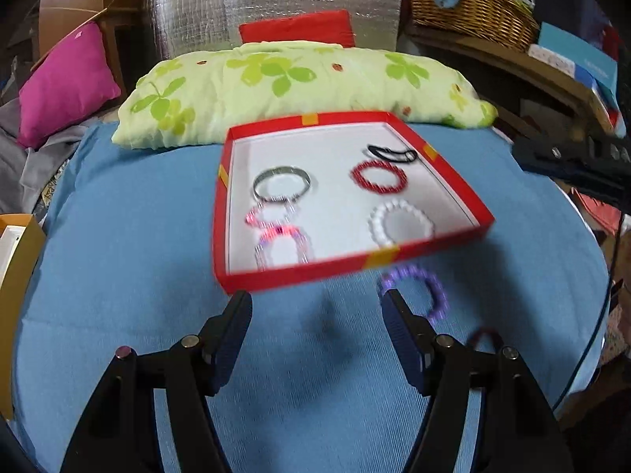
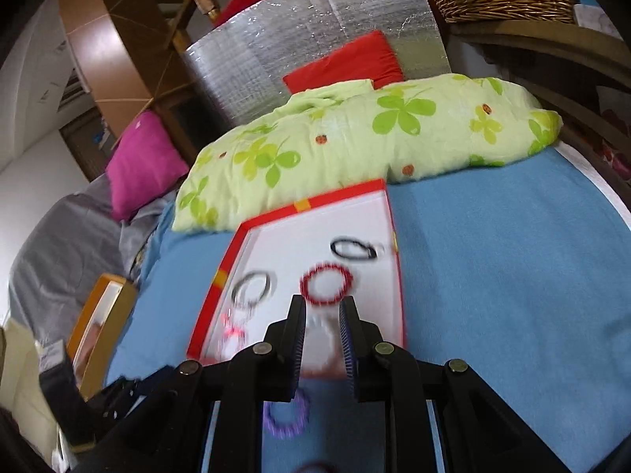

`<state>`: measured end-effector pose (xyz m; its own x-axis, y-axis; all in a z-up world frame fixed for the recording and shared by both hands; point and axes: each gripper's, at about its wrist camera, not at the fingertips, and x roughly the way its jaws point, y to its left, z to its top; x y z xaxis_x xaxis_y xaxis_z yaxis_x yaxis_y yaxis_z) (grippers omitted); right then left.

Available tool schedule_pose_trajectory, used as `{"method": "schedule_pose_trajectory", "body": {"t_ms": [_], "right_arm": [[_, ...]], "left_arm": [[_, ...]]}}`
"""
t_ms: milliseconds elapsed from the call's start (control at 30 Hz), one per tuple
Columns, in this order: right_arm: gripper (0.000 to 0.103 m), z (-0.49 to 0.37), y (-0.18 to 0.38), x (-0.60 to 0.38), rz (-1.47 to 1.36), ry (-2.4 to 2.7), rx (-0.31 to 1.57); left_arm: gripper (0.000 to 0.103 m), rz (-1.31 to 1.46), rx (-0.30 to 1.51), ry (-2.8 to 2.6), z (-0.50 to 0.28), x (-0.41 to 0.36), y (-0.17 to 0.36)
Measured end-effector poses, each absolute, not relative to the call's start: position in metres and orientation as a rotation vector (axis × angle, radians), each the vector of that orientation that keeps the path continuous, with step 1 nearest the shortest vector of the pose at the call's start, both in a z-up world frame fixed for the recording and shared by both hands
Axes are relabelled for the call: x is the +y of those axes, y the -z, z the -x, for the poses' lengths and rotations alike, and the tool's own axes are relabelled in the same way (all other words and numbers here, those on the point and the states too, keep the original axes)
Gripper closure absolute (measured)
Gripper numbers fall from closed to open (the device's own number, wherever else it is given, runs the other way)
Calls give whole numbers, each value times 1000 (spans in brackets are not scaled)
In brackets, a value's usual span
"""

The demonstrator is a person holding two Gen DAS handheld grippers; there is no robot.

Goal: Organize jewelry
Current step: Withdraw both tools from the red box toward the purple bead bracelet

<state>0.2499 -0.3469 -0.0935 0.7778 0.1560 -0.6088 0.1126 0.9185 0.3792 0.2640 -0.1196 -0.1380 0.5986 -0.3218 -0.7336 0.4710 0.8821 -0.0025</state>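
A red box lid [image 1: 355, 262] with a white floor lies on the blue bed cover. In it lie a silver bangle [image 1: 281, 183], a red beaded bracelet [image 1: 378, 176], a black ring [image 1: 392, 153], a white bead bracelet [image 1: 400, 224] and a pink and clear bracelet [image 1: 282, 240]. A purple bracelet [image 1: 418, 291] and a dark red one [image 1: 483, 337] lie on the cover in front of the box. My left gripper [image 1: 315, 311] is open and empty, just short of the box. My right gripper [image 2: 322, 311] is open and empty above the box [image 2: 213, 287], over the red bracelet [image 2: 326, 282]; the purple bracelet [image 2: 286, 414] lies below it.
A green clover pillow [image 1: 299, 86] lies behind the box, a pink cushion [image 1: 67, 82] to the left. An orange box [image 1: 15, 276] stands at the left edge of the bed. A wicker basket [image 1: 469, 8] and shelf stand at the back right. The right gripper's body [image 1: 575, 165] reaches in from the right.
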Motion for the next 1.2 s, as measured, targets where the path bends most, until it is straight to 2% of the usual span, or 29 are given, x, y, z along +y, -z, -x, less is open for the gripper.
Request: {"method": "schedule_pose_trajectory", "body": {"t_ms": [67,400,967,1100,1200], "right_arm": [[79,-230,102,-347,-416,-33,724],[79,-180,157,-316,-390,-146,938],[79,-198,183,-298,-299,-136,1025],[96,-198,188,-294,-215,-104,1014],[96,-194,183,-307,-237,-65,974]], "left_arm": [[34,-209,813,469,-254,-120,142],[34,-243,848,476,-242,-125,158],[34,-231,882,538,-256,-158,165],[34,-230,889,539,-257,-164,167],[34,-234,893,542,-258,-168,169]]}}
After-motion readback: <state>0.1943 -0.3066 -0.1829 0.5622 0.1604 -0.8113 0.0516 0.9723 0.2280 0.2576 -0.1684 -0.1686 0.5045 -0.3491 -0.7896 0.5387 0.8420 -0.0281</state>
